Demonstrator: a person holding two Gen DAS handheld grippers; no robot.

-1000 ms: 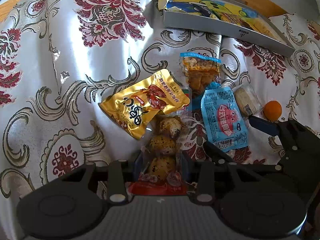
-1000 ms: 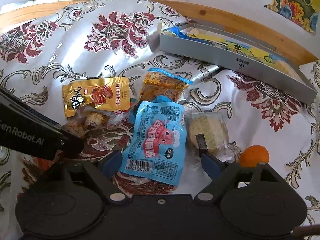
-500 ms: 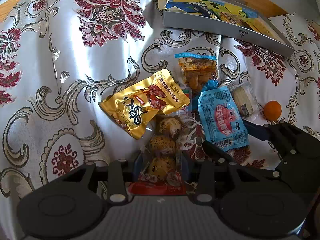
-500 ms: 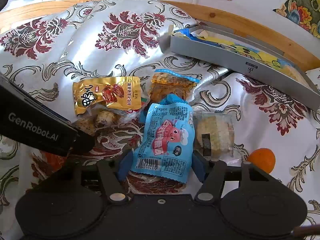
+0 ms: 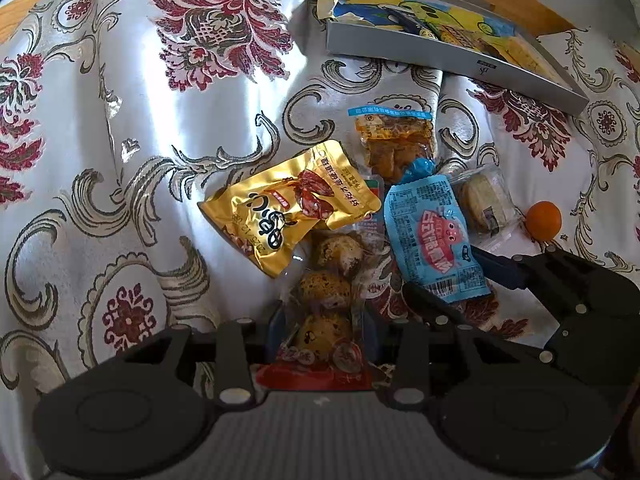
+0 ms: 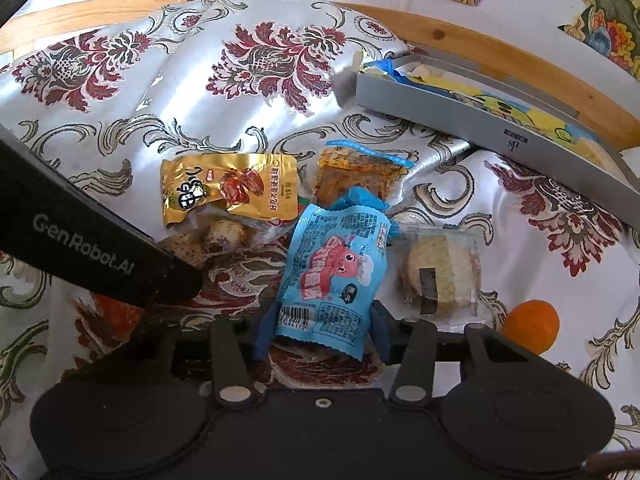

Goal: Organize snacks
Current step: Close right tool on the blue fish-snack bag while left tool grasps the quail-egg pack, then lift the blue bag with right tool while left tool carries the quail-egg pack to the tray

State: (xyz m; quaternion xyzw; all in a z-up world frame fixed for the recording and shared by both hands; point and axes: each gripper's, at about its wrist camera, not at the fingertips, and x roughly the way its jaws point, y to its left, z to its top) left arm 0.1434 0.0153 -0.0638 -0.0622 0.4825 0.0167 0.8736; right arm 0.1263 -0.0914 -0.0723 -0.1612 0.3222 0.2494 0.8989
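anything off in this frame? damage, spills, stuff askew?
No spills. The grey box at the back has torn, curled paper at its near corner. The snacks lie in an overlapping heap: the gold packet sits on the egg pack, and the blue packet overlaps the orange-brown pouch.

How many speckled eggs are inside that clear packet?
3, in a row in the egg packet. One sits between the left gripper fingers, one in the middle, and one at the far end beside the gold packet. Others could be hidden underneath.
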